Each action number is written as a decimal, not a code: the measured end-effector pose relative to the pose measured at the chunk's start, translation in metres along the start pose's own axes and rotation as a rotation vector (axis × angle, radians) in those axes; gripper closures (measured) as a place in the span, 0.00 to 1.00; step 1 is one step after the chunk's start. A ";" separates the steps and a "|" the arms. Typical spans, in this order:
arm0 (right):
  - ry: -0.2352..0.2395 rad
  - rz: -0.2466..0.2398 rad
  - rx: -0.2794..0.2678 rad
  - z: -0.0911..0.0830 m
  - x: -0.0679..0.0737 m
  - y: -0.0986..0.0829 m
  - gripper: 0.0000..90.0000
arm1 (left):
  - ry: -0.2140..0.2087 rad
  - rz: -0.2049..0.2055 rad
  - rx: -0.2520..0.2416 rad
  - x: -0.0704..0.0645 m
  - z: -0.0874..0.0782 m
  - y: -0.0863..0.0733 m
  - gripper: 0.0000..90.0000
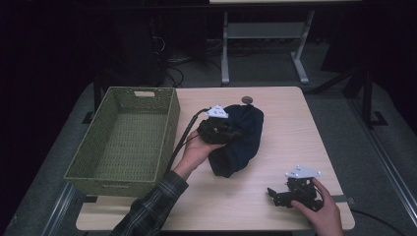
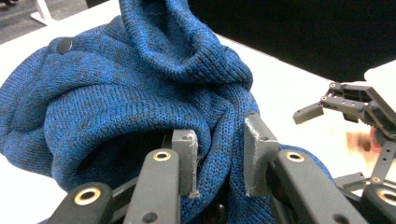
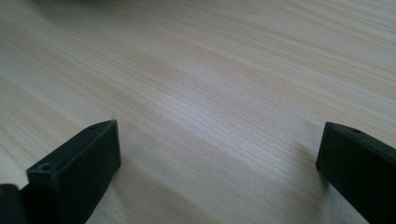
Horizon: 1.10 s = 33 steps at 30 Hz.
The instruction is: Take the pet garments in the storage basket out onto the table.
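Note:
A dark blue knitted garment lies bunched in the middle of the wooden table. My left gripper is pushed into its left side. In the left gripper view the blue knit has a fold squeezed between the jaws of my left gripper, which is shut on it. A dark button shows on the cloth. My right gripper rests near the table's front right corner, apart from the garment. In its own view my right gripper is open over bare wood.
A green woven basket with nothing in it stands on the left part of the table, right beside my left hand. A small grey disc lies at the far edge. Table legs and cables stand on the floor beyond.

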State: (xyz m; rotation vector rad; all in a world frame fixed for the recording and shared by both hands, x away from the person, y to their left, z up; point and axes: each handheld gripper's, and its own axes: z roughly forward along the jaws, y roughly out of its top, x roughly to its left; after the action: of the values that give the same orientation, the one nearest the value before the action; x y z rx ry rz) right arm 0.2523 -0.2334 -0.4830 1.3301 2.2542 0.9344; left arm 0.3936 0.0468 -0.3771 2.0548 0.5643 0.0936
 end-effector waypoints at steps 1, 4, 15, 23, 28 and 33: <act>0.000 0.000 0.000 0.000 0.000 0.000 0.00 | 0.000 0.002 0.001 0.000 0.004 -0.001 0.78; 0.001 0.002 0.001 0.000 0.000 0.000 0.00 | -0.006 0.006 0.008 0.000 0.015 -0.002 0.78; 0.001 0.003 -0.001 0.000 0.000 0.000 0.00 | -0.029 0.021 0.077 0.002 0.054 -0.015 0.77; 0.001 0.003 -0.001 0.000 0.000 0.000 0.00 | -0.030 0.006 0.112 0.005 0.063 -0.021 0.65; 0.002 0.006 -0.002 0.000 0.000 0.000 0.00 | -0.010 0.005 0.123 0.008 0.064 -0.023 0.53; 0.002 0.005 -0.002 0.000 0.000 0.000 0.00 | 0.010 -0.001 0.112 0.008 0.064 -0.023 0.33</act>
State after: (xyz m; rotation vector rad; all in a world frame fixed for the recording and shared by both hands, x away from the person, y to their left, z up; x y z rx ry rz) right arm 0.2522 -0.2330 -0.4831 1.3354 2.2522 0.9398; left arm 0.4113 0.0096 -0.4315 2.1640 0.5879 0.0731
